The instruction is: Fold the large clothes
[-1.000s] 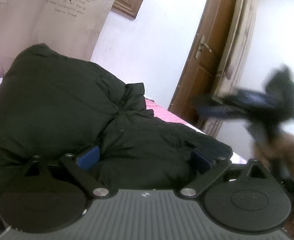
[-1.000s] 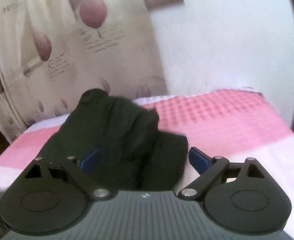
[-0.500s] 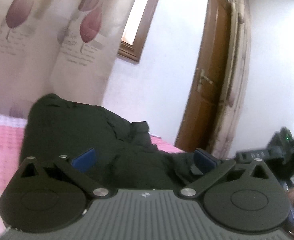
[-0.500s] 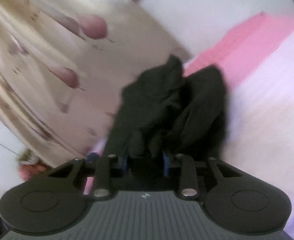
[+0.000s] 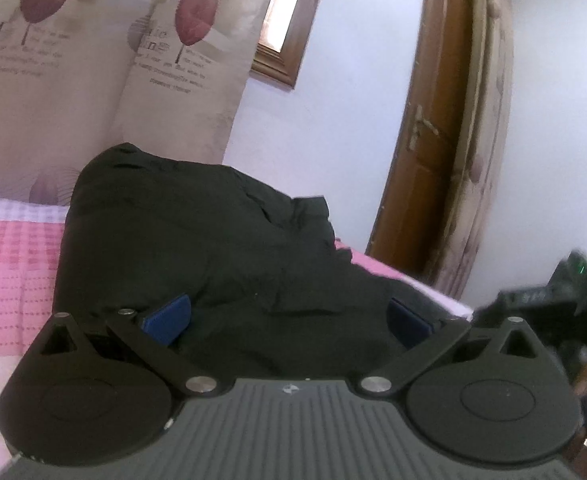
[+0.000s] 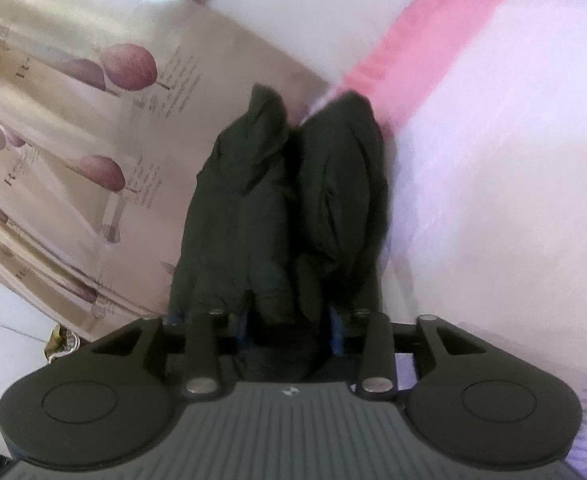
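Black jacket (image 6: pixel 285 200) now bunched inside the right tool (image 6: pixel 289 330), whose jaws are opening.

We see open pink bed (image 5: pixel 9 280) left of the heaped black jacket (image 5: pixel 181 248), jacket bulk blocking us straight ahead, curtain (image 5: pixel 93 92) close behind, door (image 5: pixel 425 152) far right, bare bedding right of jacket.

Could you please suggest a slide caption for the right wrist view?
Right gripper, jaws opening slightly, around a bunched fold of the black jacket above the pink bedspread.
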`<state>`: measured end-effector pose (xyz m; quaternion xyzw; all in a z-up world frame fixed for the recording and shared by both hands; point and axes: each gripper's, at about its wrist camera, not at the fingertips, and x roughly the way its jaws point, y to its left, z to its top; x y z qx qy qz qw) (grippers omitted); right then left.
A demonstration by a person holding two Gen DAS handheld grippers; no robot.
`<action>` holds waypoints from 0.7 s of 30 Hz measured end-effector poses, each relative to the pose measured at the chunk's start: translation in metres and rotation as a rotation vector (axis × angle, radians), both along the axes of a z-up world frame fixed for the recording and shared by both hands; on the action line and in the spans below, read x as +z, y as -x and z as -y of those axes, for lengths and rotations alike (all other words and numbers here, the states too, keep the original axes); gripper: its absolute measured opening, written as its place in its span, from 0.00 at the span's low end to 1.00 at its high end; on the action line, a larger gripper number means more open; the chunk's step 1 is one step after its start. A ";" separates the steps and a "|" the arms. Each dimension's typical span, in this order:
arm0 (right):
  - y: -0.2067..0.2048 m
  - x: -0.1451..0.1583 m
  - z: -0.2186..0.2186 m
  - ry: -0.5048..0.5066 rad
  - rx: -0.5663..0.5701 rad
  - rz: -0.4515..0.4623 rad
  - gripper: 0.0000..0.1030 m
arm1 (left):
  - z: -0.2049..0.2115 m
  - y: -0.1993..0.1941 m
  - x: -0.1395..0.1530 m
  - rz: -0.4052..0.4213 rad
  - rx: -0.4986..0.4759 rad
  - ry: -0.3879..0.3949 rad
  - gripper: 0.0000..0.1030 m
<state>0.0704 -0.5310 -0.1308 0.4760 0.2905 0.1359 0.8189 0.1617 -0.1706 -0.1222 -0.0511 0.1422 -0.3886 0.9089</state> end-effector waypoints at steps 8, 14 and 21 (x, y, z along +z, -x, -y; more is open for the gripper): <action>-0.004 0.010 -0.028 0.360 0.050 0.023 0.48 | -0.002 0.003 0.002 0.009 0.010 -0.048 1.00; 0.002 0.008 -0.038 0.453 0.022 0.051 0.56 | 0.000 0.007 0.021 0.036 0.165 -0.127 1.00; 0.009 0.009 -0.046 0.484 -0.018 0.066 0.62 | 0.003 -0.002 0.033 0.056 0.234 -0.224 1.00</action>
